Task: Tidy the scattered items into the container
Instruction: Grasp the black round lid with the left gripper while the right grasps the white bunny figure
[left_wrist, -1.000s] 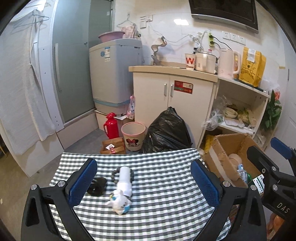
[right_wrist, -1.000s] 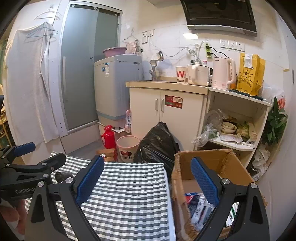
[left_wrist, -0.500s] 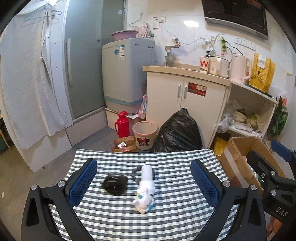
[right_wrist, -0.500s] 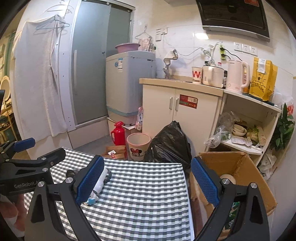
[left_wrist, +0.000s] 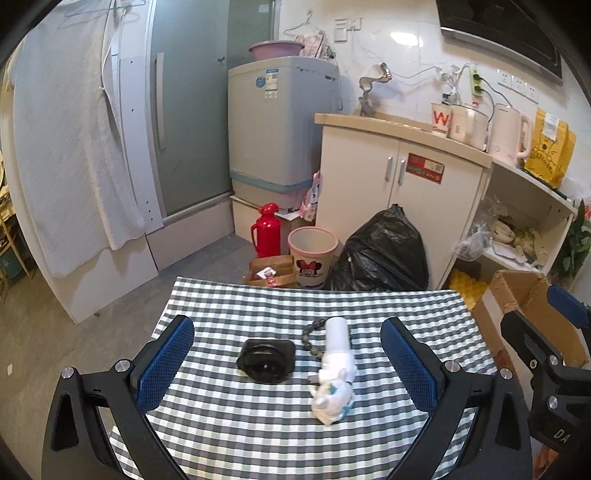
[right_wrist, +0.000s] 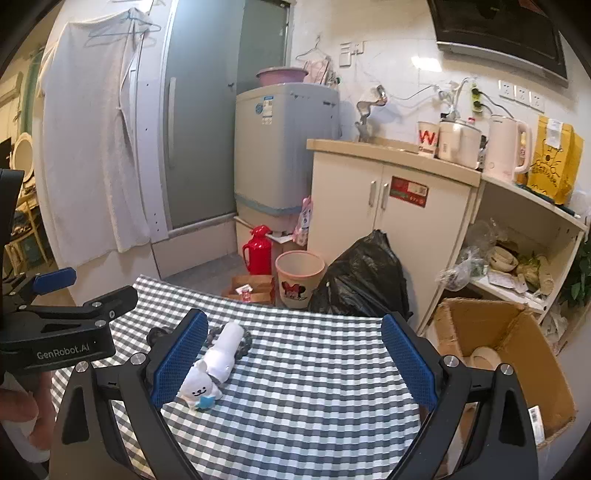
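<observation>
We hold two grippers over a small table draped in a grey-and-white checked cloth (left_wrist: 369, 306). The left gripper (left_wrist: 288, 362) hangs above the near half of the cloth, its blue-padded fingers (left_wrist: 164, 363) spread wide with nothing between them. The right gripper (right_wrist: 291, 360) is likewise splayed and empty, its left pad close beside the toys in its own view. In the right wrist view a hand (right_wrist: 18, 413) grips the left gripper's handle at the lower left edge.

Between the left gripper's fingers, on the cloth, lie the scattered items: a black round-lensed object (left_wrist: 266, 361) to the left, and just beside it to the right a white plush toy (left_wrist: 332, 400) with a blue bow. Touching the plush on its far side is a white cylinder (left_wrist: 338, 338), lying on its side and pointing away from us. A string of dark beads (left_wrist: 309, 338) curls beside the cylinder's far end.

Off the table's right edge, on the floor, stands the open cardboard box (right_wrist: 491, 343), flaps up, with a pale roll of tape (right_wrist: 484, 356) visible inside.

Beyond the table's far edge we see a full black rubbish bag (left_wrist: 376, 254), a pink waste bin (left_wrist: 312, 260) with a cartoon mouse, and a red thermos (left_wrist: 266, 230). Behind them stand a cream cabinet (left_wrist: 402, 184), a grey washing machine (left_wrist: 277, 125) topped with a pink basin (left_wrist: 275, 50), and a white kettle (left_wrist: 508, 133) on the counter.
</observation>
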